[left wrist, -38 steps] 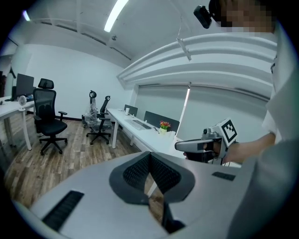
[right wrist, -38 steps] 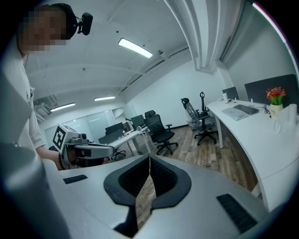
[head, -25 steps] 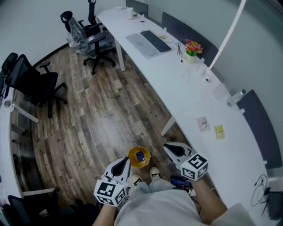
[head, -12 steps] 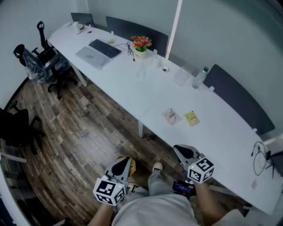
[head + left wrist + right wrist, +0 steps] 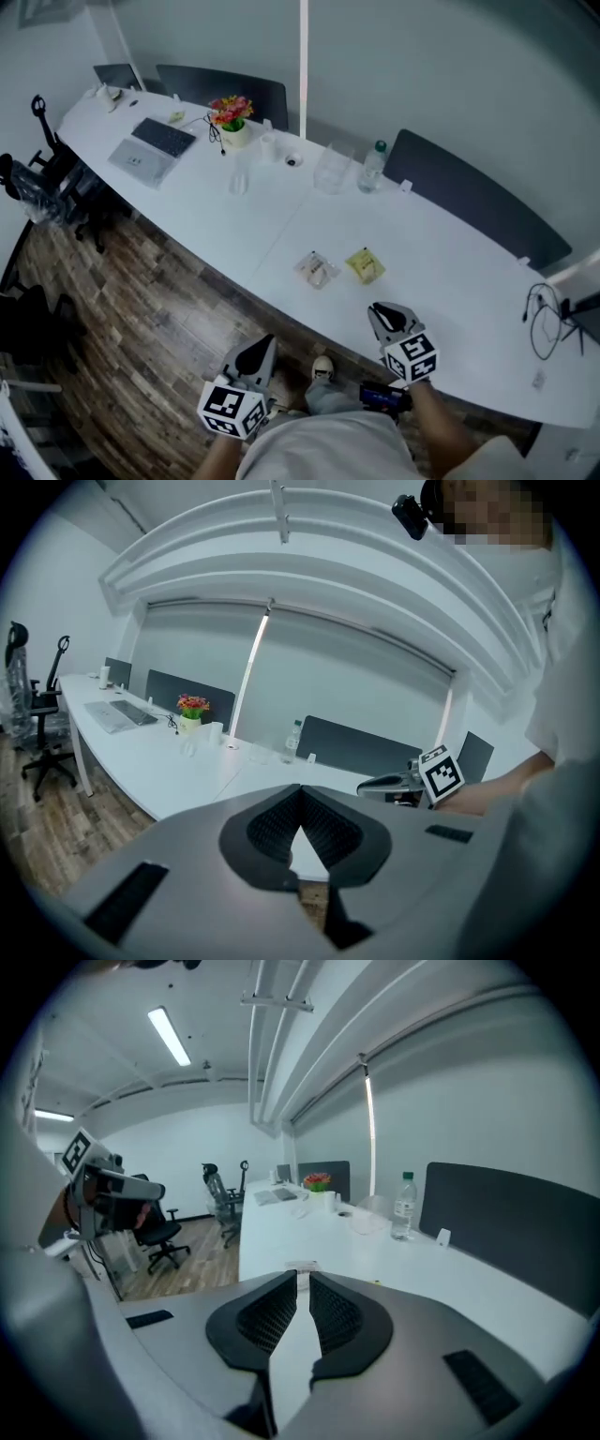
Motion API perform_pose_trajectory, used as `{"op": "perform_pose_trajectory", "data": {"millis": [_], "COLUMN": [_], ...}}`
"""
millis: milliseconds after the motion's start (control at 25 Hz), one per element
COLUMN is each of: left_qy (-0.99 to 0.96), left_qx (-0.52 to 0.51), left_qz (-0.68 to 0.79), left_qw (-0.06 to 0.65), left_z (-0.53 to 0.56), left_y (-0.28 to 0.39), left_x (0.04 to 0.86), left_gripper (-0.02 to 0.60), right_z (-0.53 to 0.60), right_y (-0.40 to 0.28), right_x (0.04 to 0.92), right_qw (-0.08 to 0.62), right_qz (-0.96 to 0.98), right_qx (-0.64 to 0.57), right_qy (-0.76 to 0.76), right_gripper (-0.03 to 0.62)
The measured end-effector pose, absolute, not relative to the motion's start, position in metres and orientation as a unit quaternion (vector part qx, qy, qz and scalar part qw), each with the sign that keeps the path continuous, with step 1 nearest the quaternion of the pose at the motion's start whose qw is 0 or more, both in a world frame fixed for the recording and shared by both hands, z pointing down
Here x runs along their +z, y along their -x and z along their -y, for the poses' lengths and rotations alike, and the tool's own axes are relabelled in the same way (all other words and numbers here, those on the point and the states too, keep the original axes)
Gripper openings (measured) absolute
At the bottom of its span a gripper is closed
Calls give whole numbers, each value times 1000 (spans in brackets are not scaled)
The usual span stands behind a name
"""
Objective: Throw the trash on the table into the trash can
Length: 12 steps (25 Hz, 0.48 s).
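Long white surface (image 5: 450, 281) across the room, above a brown wood floor (image 5: 141, 309). Laptop (image 5: 141, 159) far off at the left end. Left tool (image 5: 265, 341) low over the floor, just short of the surface edge, clenched tight on nothing. Right tool (image 5: 376, 310) over the near edge of the surface, clenched too, nothing in it. Pot of flowers (image 5: 232, 117) and a water bottle (image 5: 373, 167) along the far side. Trash on the surface, just past the right tool: a yellow wrapper (image 5: 365, 265) and beside it a clear wrapper (image 5: 315, 269), close but not touching.
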<state>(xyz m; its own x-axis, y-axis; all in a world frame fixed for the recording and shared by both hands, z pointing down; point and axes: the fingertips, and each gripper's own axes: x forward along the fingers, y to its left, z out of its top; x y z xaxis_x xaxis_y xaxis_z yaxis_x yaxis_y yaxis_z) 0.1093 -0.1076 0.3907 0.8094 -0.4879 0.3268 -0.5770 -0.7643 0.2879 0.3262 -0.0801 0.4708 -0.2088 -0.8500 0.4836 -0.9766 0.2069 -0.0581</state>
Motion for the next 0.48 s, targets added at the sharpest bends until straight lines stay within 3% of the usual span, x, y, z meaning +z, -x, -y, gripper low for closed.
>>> {"op": "perform_pose_trajectory", "data": {"millis": [40, 120, 480], "left_qy": [-931, -929, -914], "left_qx": [120, 127, 157], "left_qz": [287, 289, 311], "left_qw": [191, 194, 207], "left_z": [112, 118, 138], "left_y": [-116, -129, -153], "left_x": [391, 394, 418], "left_gripper": [2, 2, 2], "right_z": [85, 96, 137], "right_y": [-337, -356, -407], "right_x": [480, 498, 573], "right_qw": [183, 189, 225], "right_qz": [751, 741, 694], "right_qx": [182, 199, 252], "right_qy": [-608, -613, -636], "right_gripper": [55, 188, 279]}}
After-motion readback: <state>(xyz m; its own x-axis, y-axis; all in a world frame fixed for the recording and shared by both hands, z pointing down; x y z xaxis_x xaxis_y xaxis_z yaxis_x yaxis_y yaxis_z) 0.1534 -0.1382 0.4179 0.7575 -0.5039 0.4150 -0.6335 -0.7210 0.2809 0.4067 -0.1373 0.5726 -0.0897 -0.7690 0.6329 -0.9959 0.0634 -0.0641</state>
